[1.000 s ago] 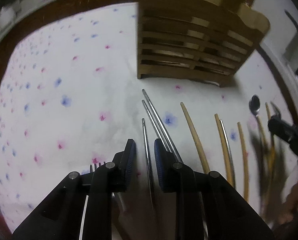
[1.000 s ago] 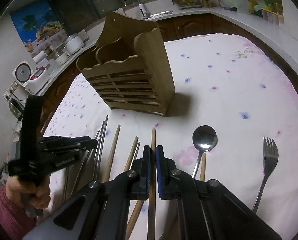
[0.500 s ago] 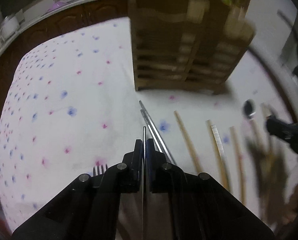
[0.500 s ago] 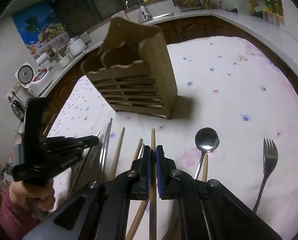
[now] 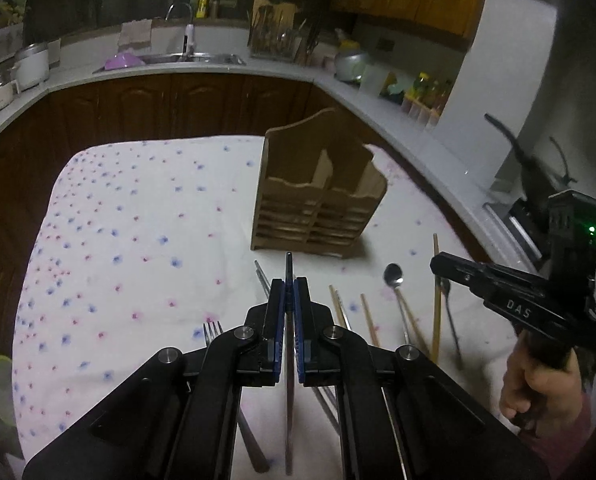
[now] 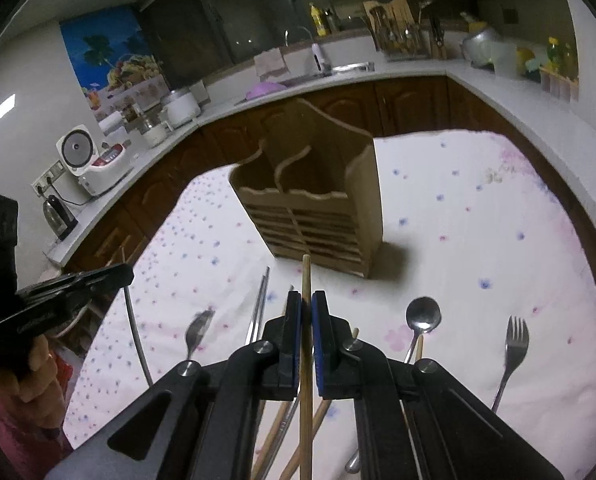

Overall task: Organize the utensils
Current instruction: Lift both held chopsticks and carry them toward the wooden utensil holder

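Left wrist view first: my left gripper (image 5: 289,286) has snapped shut on a metal chopstick (image 5: 288,268), where a second ago its jaws stood apart over the row on the cloth. The stick now runs straight between the blue pads, its tip poking out in front, and the view has swung up from the cloth to take in the whole kitchen, so I judge the stick is lifted clear. In the right wrist view my right gripper (image 6: 307,312) is clamped, as before, on a wooden chopstick (image 6: 306,276), and it too has come up off the worktop (image 6: 478,240).

Both hands therefore carry one stick each, and I reckon the next job is dropping them into the wooden holder (image 5: 318,208), which stands upright beyond both tips, well apart from them. Left lying on the cloth are a pair of metal chopsticks (image 6: 260,304), a spoon (image 6: 422,314), a fork (image 6: 516,336) and more wooden sticks.

Hard to read: the rear ends of both held sticks vanish under the gripper bodies, so I cannot tell how much hangs behind. The holder's compartments show only their rims; whether anything is inside I cannot say. The utensil (image 6: 197,330) near my left hand (image 6: 30,376) is blurred, so spoon or fork is unclear.
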A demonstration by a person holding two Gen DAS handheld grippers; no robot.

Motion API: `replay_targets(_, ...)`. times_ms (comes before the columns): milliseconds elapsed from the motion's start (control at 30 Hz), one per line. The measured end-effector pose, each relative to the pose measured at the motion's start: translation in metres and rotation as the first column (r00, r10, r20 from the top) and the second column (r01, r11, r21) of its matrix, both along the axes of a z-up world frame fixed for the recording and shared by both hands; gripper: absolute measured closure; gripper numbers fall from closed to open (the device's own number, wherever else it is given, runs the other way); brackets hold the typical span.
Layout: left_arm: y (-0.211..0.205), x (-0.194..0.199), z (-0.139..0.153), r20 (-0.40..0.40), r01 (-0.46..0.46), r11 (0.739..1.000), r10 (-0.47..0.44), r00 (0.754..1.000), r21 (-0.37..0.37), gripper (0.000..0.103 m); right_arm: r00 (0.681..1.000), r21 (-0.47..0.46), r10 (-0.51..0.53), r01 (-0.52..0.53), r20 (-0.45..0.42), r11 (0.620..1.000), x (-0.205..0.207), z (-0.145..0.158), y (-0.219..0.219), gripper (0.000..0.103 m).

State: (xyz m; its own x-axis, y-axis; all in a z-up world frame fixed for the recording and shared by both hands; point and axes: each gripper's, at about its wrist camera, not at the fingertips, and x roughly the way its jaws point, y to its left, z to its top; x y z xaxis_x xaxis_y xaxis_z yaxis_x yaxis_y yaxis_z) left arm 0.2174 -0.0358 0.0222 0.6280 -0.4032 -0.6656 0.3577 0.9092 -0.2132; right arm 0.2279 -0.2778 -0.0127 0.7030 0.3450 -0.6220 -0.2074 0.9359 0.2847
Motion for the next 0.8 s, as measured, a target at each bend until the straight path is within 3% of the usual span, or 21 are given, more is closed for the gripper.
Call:
replay_targets(400,0.014,-0.016,0.019,0.046,-0.036,0.998,0.038,0.998,-0.057,0.1,0.997,-0.002,-0.017,0.017,0.072,1.0,-0.012,0.026,-0.001,0.098)
replay_targets(800,0.026,0.002,0.065,0.184,-0.062,0.987,0.089,0.979,-0.15,0.1,0.97,0.064,-0.111,0.1,0.215,0.993,-0.004,0.067,-0.011,0.098)
